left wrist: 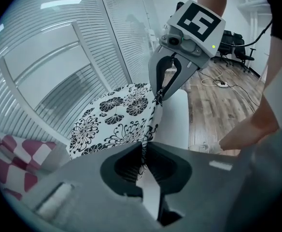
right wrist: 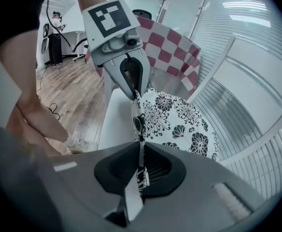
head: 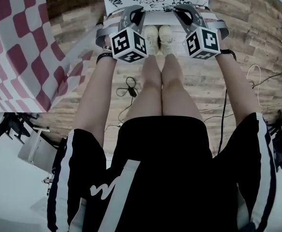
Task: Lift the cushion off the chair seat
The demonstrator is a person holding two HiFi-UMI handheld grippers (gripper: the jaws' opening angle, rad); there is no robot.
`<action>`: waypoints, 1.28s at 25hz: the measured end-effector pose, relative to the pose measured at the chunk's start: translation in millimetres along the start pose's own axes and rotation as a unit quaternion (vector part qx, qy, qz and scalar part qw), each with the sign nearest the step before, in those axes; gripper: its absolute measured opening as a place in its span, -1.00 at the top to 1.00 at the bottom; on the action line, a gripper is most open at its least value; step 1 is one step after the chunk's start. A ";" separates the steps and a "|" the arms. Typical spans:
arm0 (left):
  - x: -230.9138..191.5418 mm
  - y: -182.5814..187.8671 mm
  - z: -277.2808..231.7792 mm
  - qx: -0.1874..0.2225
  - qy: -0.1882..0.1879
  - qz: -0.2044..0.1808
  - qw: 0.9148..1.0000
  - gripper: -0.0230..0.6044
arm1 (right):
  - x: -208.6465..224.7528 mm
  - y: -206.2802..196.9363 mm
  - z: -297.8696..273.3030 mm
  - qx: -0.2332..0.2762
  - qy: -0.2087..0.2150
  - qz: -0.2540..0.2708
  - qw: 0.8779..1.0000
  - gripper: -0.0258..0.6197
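shorts: one pair, black with white stripes [head: 165, 168], nearest the head camera
legs: two bare legs [head: 148, 88] straight down the middle of the head view
shoes: two pale shoes [head: 151, 38], side by side on the floor just before the chair
marker cubes: two [head: 128, 43], one on each gripper, either side of the shoes
left gripper [left wrist: 143, 164]: fingers pressed together on the front edge of the cushion, the printed fabric pinched between the pads
right gripper [right wrist: 140, 170]: fingers likewise clamped together on the same front edge, well to the side of the left grip
grips: two in all, both on the one cushion
cushion [left wrist: 113, 122]: one, white with black flowers; its front edge stands up between the two grippers, raised off the seat; whether the far part touches the seat cannot be told
chair seat [left wrist: 176, 122]: one, plain white, bare under the raised edge
checkered fabric [head: 15, 47]: one red-and-white piece, at the left of the head view, beside the chair
floor [head: 247, 28]: wood planks
cables [head: 128, 87]: several dark and pale ones lying loose on the planks
blinds [left wrist: 59, 57]: behind the chair
office chairs [left wrist: 237, 45]: dark, far across the room; number unclear
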State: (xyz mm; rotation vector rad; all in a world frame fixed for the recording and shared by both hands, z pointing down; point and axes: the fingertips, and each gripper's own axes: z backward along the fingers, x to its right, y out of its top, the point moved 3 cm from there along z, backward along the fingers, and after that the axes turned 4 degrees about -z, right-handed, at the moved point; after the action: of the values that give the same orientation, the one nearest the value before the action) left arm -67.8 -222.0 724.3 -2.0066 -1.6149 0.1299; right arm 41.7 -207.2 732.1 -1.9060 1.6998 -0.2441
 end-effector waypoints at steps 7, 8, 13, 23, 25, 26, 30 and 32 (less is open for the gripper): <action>-3.8 4.6 12.1 0.000 0.004 -0.001 1.000 0.86 | 3.4 8.0 9.4 0.002 -0.008 -0.003 1.000 0.89; -3.5 5.2 14.3 -0.001 0.005 0.001 1.000 0.86 | 3.0 9.3 11.3 0.002 -0.009 -0.004 1.000 0.89; -2.5 11.4 24.2 -0.003 0.012 0.014 1.000 0.86 | 1.2 13.3 22.6 0.000 -0.013 -0.007 1.000 0.89; -6.5 19.4 45.9 0.002 0.031 0.024 0.999 0.86 | 5.1 28.1 42.5 0.010 -0.028 -0.016 0.999 0.89; -6.8 20.3 49.7 0.002 0.033 0.028 0.999 0.86 | 5.5 31.0 46.1 0.014 -0.030 -0.017 0.999 0.89; -6.6 21.0 51.7 0.003 0.034 0.029 0.999 0.86 | 5.2 32.1 48.0 0.015 -0.030 -0.017 0.999 0.89; -3.2 22.7 59.8 0.003 0.038 0.035 0.999 0.86 | 1.1 36.1 55.2 0.019 -0.030 -0.013 0.999 0.89; -1.4 22.9 63.6 0.001 0.040 0.040 0.998 0.86 | -0.7 38.7 58.6 0.021 -0.028 -0.010 0.999 0.89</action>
State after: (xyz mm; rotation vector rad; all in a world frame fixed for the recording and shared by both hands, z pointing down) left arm -74.1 -203.4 659.6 -2.0487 -1.4859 0.0807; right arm 37.4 -190.9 664.0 -1.8838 1.6264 -0.2295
